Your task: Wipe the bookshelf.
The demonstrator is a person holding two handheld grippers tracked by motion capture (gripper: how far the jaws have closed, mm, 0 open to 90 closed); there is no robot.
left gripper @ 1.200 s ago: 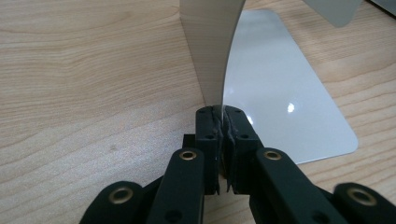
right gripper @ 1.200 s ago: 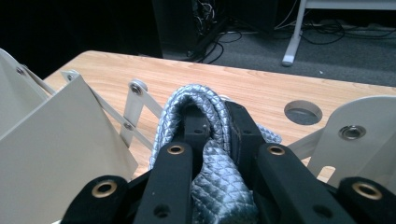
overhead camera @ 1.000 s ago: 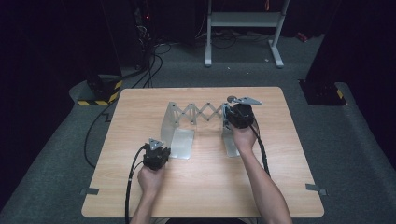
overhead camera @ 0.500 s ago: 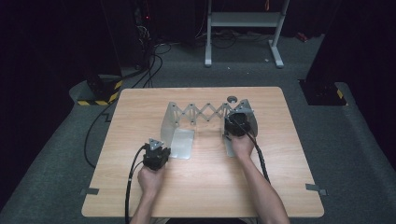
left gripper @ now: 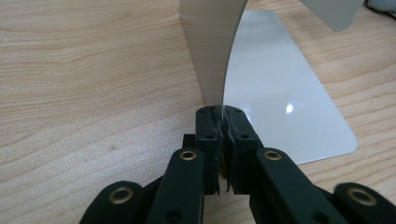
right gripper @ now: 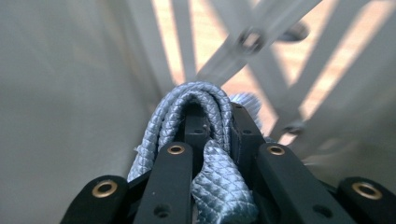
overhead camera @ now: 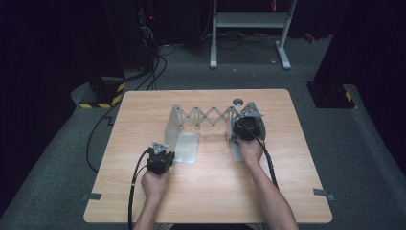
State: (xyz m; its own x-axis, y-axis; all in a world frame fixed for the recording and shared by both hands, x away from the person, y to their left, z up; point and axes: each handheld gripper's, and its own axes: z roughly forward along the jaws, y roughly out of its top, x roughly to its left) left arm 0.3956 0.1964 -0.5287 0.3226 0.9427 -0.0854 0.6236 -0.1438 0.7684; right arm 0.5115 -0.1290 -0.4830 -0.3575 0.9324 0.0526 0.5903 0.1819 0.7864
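item: expandable bookend rack of pale grey sheet metal [overhead camera: 213,125], two l-shaped end plates joined by a scissor lattice, standing mid-tabletop toward the far side on the light wooden tabletop [overhead camera: 143,201]. left end plate [left gripper: 212,46] upright, with its flat foot [left gripper: 285,98] lying toward the near edge; right end plate [overhead camera: 249,120] well apart from it, lattice [right gripper: 261,42] stretched between.

item: folded length of grey-blue braided cord or strap [right gripper: 196,116], soft and limp, doubled into a loop.

left gripper [left gripper: 223,128]: jaws nearly shut, pinching the thin near edge of the left end plate, at its lower corner by the foot.

right gripper [right gripper: 212,140]: jaws closed on the braided loop, held right up against the right end plate and lattice; in the high view it sits at [overhead camera: 246,128].

small dark round piece [overhead camera: 238,101] lies on the tabletop just beyond the rack; what it is cannot be told.

handling, as judged: rack is light, stiff in the plates but loose at the lattice, smooth and liable to slip or slide; best taken at a plate edge low down. cord is pliant, grippy, best pinched at the fold.
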